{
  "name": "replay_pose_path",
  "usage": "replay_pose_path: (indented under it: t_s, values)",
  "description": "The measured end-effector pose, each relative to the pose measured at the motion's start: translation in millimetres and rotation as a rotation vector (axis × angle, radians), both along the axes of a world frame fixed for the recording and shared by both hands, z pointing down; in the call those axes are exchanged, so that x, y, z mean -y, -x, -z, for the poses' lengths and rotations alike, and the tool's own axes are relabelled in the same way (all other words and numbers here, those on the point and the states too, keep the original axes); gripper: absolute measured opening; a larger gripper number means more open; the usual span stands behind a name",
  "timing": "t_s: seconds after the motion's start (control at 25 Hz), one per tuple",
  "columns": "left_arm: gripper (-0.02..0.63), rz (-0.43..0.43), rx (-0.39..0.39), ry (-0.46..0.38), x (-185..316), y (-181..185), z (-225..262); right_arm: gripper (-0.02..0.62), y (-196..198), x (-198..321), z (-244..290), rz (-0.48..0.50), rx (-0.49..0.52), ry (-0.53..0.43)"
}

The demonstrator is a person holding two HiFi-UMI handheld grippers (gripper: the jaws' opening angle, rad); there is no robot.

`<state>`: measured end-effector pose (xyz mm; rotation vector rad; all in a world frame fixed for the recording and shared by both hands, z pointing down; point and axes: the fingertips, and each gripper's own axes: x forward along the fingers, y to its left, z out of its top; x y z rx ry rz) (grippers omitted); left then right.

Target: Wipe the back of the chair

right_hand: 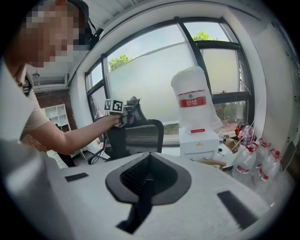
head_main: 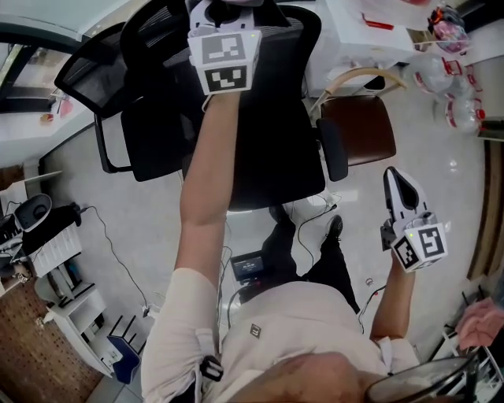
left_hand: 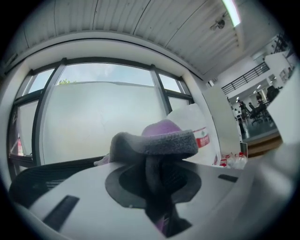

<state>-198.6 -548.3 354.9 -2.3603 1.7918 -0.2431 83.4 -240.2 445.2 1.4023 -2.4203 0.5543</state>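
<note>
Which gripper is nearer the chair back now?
Left. The left gripper, clamping a cloth, is at the chair back; the right gripper hangs empty, off to its right.

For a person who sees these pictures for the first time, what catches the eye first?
First the left gripper, raised to the top of the back of the black chair and shut on a grey and purple cloth. Then the right gripper, shut and empty, held low, away from the chair. By the window stands a big water bottle on a white dispenser.
</note>
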Motion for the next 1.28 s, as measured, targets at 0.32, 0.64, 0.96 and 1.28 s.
replay_pose_path:
  t_s: [0.32,0.64,0.96,1.28]
  values:
    - [0.069,0.048,-0.035,-0.031,-6.5,13.8,0.3,-0.005,2.4,0.1,-4.5,0.011,-0.005,0.008]
    - [0.069,0.322,-0.010,0.000,-62.5,180.5,-22.2,-0.005,39.6,10.3,-16.0,0.092,0.000,0.021]
    - [0.069,0.365,-0.021,-0.038,-85.2,205.7,-19.0,-0.005,75.9,17.4,-20.5,0.153,0.002,0.028]
    - [0.067,0.080,-0.010,0.057,-27.6,53.1,-55.3,-0.005,32.8,12.3,-25.3,0.064,-0.008,0.046]
